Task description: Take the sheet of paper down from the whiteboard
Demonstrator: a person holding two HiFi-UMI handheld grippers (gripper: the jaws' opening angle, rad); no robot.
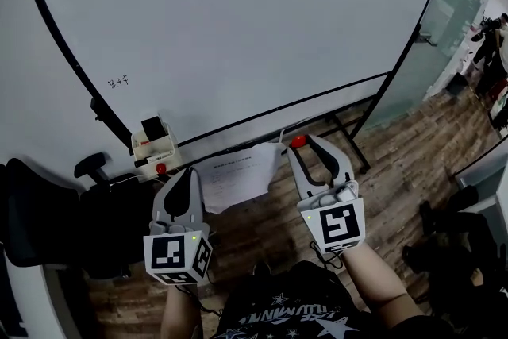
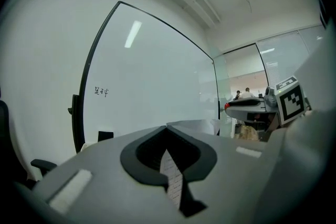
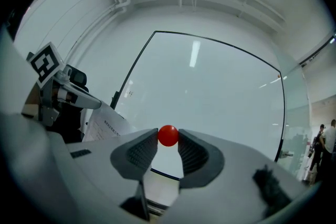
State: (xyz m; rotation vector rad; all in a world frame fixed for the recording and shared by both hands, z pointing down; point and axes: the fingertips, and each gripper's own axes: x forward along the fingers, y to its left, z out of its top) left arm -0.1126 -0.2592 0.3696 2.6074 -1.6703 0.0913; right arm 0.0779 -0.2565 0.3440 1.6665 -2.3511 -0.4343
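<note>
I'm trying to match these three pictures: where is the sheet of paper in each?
Head view: sheet of paper, lower centre, under the whiteboard.
Left gripper view: bottom centre, pinched in the left gripper.
Right gripper view: lower left, left of the red ball.
Shared landmark: the whiteboard.

Black chair point(image 1: 48, 210) at left; white marker box point(image 1: 155, 148) beside it; wood floor point(image 1: 397, 163) below.

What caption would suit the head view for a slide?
Left tongs pinch the paper sheet, right tongs grip a red magnet, before the whiteboard.
</note>
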